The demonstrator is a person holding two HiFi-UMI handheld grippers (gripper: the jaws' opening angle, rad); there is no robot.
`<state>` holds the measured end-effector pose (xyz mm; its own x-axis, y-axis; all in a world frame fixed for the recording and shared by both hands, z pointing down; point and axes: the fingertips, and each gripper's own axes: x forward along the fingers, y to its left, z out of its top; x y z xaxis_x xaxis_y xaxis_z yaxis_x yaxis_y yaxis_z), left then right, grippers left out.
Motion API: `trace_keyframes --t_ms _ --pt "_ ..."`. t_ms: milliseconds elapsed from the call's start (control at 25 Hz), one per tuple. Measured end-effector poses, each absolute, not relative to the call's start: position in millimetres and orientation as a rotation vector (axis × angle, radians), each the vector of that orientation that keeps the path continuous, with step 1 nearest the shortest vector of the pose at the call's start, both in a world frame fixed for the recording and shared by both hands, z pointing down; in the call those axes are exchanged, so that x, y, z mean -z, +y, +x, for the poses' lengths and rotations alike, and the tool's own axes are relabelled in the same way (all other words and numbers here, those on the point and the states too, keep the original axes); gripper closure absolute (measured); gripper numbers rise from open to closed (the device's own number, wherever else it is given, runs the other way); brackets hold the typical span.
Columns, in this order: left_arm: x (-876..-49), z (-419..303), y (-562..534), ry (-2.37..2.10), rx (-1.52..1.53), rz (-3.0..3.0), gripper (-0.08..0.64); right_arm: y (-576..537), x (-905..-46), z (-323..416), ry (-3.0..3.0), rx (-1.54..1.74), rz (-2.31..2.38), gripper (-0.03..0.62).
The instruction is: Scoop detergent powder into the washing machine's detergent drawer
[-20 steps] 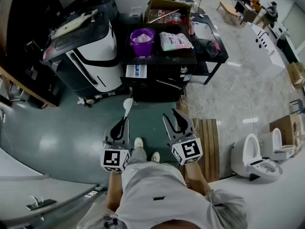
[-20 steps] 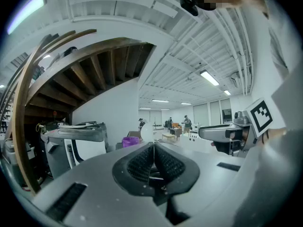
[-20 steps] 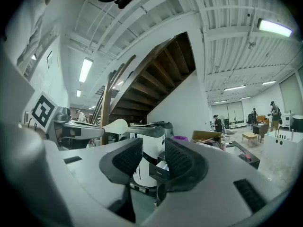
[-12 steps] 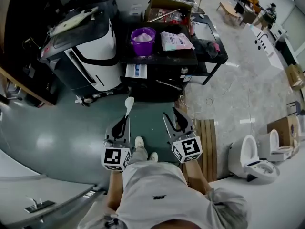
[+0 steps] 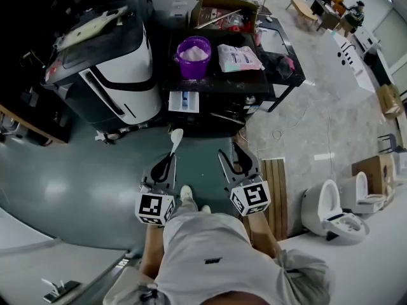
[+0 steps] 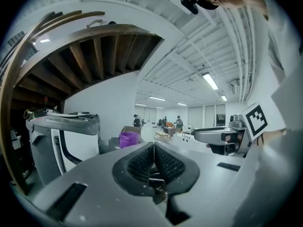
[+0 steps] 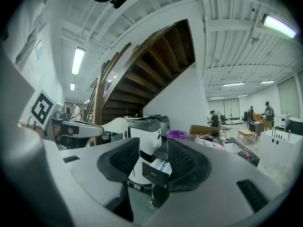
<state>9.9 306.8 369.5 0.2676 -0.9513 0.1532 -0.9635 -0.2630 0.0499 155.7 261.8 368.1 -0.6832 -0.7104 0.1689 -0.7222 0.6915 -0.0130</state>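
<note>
Left tongs (image 5: pixel 166 162) pinch the white scoop (image 5: pixel 176 136) by its handle, short of the drawer (image 5: pixel 183 100); right tongs (image 5: pixel 239 162) gape, empty. Light, stiff, probably slick plastic: a firm mid-handle grip suits.

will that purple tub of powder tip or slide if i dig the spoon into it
The purple tub looks filled nearly to its rim with powder, so it is probably heavy enough to stay put. It stands upright and fairly tall, so a hard sideways push near the rim might tip it.
</note>
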Motion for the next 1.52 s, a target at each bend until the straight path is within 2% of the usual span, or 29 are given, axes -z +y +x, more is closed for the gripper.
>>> trace_keyframes --t_ms 120,680,1520 --pt "-370.0 -3.7 285.9 -1.793 -0.137 2.41 0.543 242.7 -371.7 140.6 -2.736 -0.115 1.175 0.407" --pt "-375.3 -57.3 216.6 -1.681 -0.139 2.484 0.543 185.6 -378.2 85.0 -2.676 -0.132 1.242 0.403" --pt "-383.6 -77.2 136.5 -1.675 -0.14 2.472 0.543 105.7 -385.6 67.8 -2.669 -0.138 1.212 0.403"
